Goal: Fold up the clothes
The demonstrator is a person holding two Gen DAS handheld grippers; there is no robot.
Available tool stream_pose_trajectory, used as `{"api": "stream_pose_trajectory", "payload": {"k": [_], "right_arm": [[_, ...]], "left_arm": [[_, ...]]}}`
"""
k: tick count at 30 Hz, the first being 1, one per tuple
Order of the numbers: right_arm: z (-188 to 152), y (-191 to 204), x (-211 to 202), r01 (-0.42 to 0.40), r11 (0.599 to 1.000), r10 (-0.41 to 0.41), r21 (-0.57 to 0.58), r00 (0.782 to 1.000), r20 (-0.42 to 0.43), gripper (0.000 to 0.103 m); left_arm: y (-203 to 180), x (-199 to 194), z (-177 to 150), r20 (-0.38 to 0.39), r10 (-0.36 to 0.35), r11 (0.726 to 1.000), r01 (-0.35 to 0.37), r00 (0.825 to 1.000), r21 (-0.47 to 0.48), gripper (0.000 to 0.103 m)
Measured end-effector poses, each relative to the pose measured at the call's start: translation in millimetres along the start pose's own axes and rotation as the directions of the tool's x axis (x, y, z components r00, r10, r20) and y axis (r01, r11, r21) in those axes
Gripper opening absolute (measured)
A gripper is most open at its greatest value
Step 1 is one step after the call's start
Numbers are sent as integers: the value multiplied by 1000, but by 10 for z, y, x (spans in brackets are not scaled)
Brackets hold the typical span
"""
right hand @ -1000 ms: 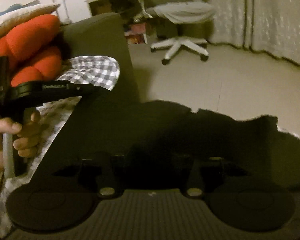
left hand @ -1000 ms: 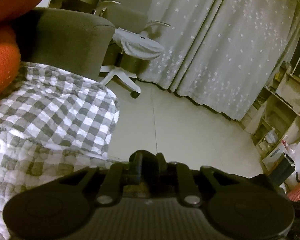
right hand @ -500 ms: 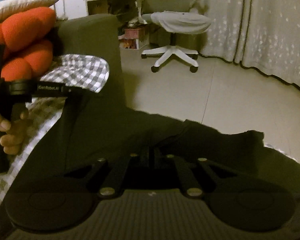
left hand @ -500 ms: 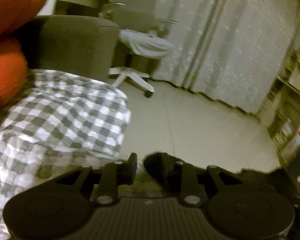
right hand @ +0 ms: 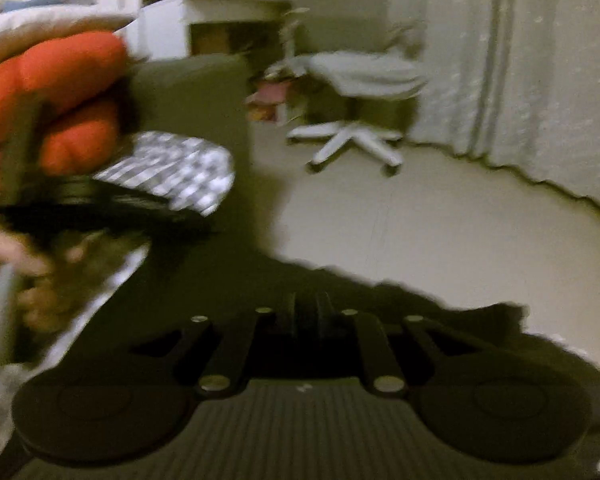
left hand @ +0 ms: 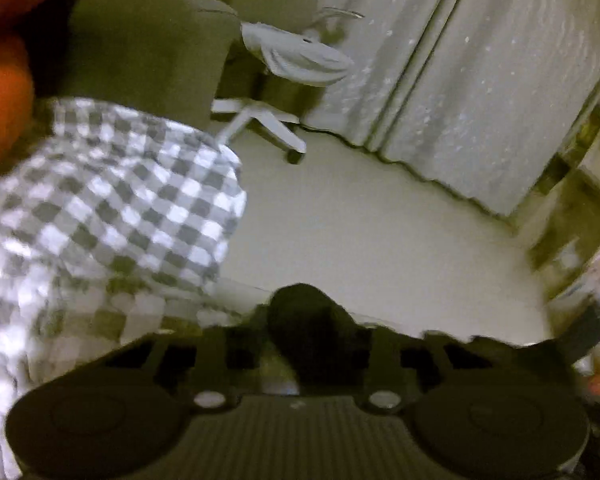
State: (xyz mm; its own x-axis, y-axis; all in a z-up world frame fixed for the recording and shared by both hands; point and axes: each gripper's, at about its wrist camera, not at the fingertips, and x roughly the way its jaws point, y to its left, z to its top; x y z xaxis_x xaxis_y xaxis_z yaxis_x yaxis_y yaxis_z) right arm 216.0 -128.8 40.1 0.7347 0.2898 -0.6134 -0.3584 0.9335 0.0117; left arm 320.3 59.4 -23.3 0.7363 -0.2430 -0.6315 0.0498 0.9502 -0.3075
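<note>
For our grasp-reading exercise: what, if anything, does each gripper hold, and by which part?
Both grip one dark garment along its upper edge: the right gripper is shut on it; the left gripper seemingly pinches it, though blur hides that.

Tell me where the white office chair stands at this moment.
The white office chair stands on the floor at the back of both views, between the sofa armrest on its left and the grey curtain on its right.

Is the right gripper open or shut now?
Shut on the dark garment. The right gripper has its jaws pressed together, with the cloth draped around them.
</note>
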Motion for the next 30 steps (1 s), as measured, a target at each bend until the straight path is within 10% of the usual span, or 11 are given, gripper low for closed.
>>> {"api": "stream_pose_trajectory", "payload": {"k": [2, 9, 15, 30], "right_arm": [[-24, 58, 41, -36, 999, 36, -12, 999, -34, 15], [-135, 206, 116, 4, 996, -8, -84, 999, -46, 18], [-64, 202, -52, 75, 996, -74, -42, 997, 31, 26], [-337, 754, -514, -92, 971, 60, -222, 988, -145, 41]], "left_arm": [[-24, 0, 21, 12, -2, 1000, 2, 1000, 11, 4], [-46, -147, 96, 91, -8, 1000, 6, 996, 31, 5], [-66, -273, 160, 158, -15, 999, 8, 987, 48, 38], [-18, -1783, -363, 157, 77, 997, -77, 985, -3, 48]]}}
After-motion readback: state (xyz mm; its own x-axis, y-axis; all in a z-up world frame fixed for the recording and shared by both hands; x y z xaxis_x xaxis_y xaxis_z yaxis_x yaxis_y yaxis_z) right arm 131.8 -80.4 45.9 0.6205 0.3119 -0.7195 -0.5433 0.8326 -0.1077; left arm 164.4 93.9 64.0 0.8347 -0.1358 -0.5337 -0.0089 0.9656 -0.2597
